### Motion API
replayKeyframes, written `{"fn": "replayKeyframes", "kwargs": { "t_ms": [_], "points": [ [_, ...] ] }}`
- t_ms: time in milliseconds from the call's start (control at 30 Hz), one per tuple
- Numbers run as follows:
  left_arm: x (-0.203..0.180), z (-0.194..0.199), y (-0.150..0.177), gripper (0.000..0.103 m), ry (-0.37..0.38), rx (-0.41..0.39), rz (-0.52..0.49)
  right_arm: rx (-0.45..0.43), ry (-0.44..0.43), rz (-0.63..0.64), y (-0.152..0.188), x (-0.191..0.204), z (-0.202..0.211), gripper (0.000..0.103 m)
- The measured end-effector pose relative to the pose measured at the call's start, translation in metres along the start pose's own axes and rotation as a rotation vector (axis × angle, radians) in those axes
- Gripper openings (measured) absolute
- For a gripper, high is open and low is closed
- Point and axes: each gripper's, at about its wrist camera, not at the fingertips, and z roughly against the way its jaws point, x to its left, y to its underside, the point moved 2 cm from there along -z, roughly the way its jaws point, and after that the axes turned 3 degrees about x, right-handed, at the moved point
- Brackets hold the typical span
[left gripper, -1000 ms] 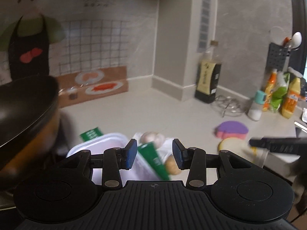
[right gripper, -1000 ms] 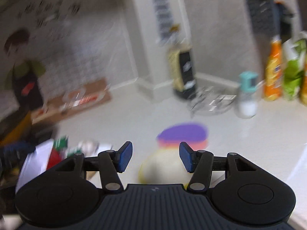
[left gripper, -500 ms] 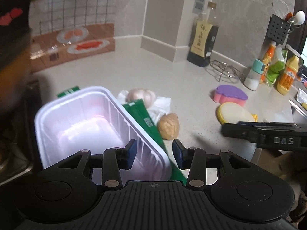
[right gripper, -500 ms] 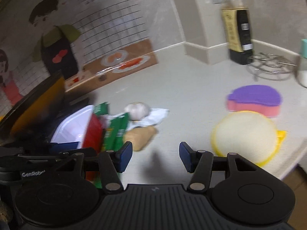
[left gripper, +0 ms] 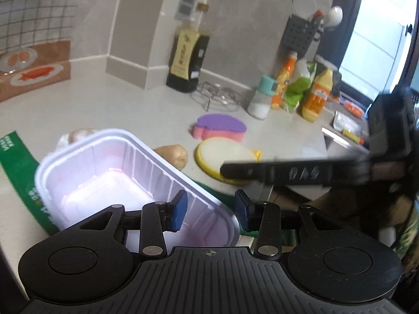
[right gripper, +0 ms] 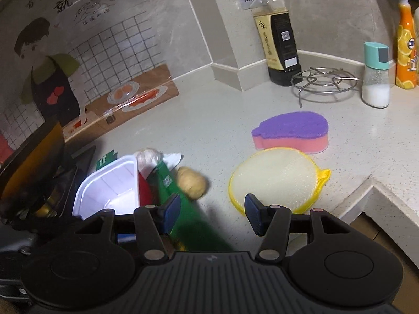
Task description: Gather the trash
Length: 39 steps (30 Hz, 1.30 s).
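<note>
The trash is not yet collected: green wrapper, crumpled tissue and ginger piece lie just beside the white plastic tray. Left gripper straddles the tray's near rim, jaws closing; right gripper hovers half-open, empty.

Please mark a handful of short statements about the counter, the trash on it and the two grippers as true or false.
1. The white plastic tray is full of food. False: it is empty.
2. The purple-and-pink sponge lies on the counter beside the yellow scrubber. True.
3. The right gripper clamps the sponge. False: nothing is between its pads.
4. The dark sauce bottle stands upright near the wall. True.
5. The wire trivet sits on the sponge. False: it stands apart, on the counter.
</note>
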Motion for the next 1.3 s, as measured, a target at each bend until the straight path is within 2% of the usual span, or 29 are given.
{"fn": "replayKeyframes", "kwargs": {
  "t_ms": [167,267,433,567,733,1100,1200,1300],
  "points": [
    [0.006,0.037,-0.006,0.044,-0.101,-0.049,0.014,0.043,-0.019,0.029,0.008,0.007,-0.011,0.054],
    [0.016,0.054,-0.01,0.044,-0.213,-0.072,-0.002,0.075,-0.019,0.029,0.014,0.011,-0.02,0.054],
    [0.042,0.062,-0.007,0.044,-0.304,-0.045,0.036,0.086,-0.006,0.037,0.019,0.016,-0.022,0.054],
    [0.059,0.061,0.0,0.044,-0.311,-0.02,0.076,0.075,-0.008,0.043,0.017,0.021,-0.018,0.054],
    [0.063,0.047,0.007,0.047,-0.303,0.021,0.08,0.071,-0.044,0.072,0.021,0.034,-0.014,0.054],
    [0.067,0.038,0.006,0.047,-0.253,-0.001,0.111,0.08,-0.075,0.125,0.035,0.046,-0.008,0.054],
    [0.07,0.029,0.007,0.046,-0.279,0.037,0.113,0.069,-0.07,0.147,0.037,0.048,-0.004,0.054],
    [0.075,0.026,0.011,0.044,-0.286,0.057,0.12,0.027,-0.026,0.185,0.036,0.048,0.003,0.054]
  ]
}}
